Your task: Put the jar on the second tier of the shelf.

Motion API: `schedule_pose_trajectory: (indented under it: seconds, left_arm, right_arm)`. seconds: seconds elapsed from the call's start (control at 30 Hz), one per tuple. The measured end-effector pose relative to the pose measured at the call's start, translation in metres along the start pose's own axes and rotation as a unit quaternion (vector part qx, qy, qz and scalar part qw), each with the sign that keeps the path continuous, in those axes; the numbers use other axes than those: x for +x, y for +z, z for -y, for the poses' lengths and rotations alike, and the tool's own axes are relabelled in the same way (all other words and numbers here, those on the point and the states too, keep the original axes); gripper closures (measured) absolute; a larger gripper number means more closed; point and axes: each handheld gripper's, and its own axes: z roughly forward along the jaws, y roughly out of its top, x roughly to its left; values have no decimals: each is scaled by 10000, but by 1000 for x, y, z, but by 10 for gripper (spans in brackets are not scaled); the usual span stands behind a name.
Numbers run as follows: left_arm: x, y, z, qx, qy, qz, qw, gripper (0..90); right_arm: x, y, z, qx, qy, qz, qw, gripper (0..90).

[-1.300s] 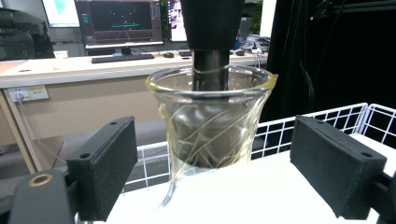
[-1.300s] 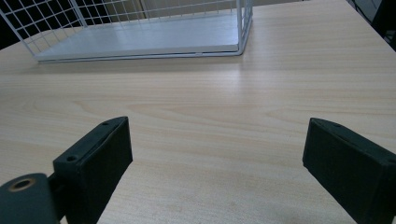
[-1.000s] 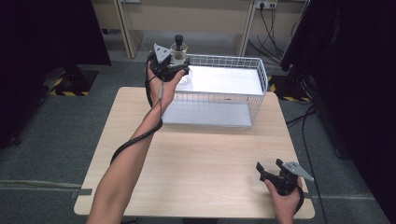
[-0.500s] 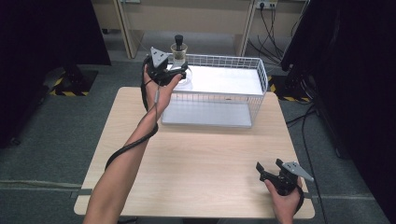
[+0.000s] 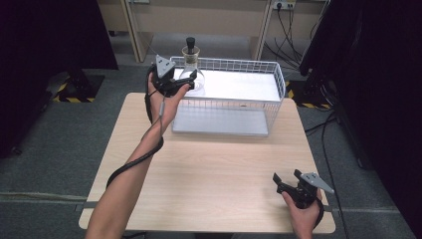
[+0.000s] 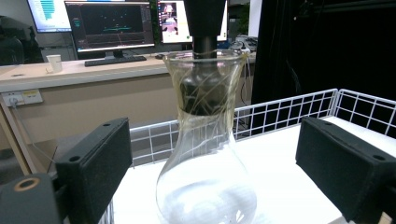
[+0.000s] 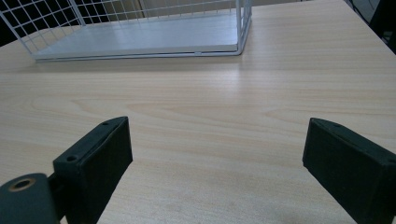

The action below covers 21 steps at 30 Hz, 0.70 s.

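reaching over the wire basket (image 5: 271, 87), the left tongs (image 5: 188, 79) gape wide around the glass flask (image 6: 205, 177) standing inside (ungripped), seemingly needing closing next, while the right tongs (image 5: 283, 180) idle open over the tabletop (image 5: 214, 174).

One wooden worktop (image 5: 214, 164) bearing one white wire basket (image 5: 278, 87), one glass flask (image 5: 191, 69) with one black stopper (image 5: 190, 42), two hand-held tools (left (image 5: 186, 82), right (image 5: 284, 180)), and apparently three monitors (image 6: 109, 23) behind.
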Motion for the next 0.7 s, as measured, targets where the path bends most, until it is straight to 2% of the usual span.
schedule_pose_trajectory:
  seconds: [0.7]
  left_arm:
    - [-4,-22,19,-34,89,159,9998,103]
  right_arm:
    - [0,0,0,10,-11,1,10000,85]
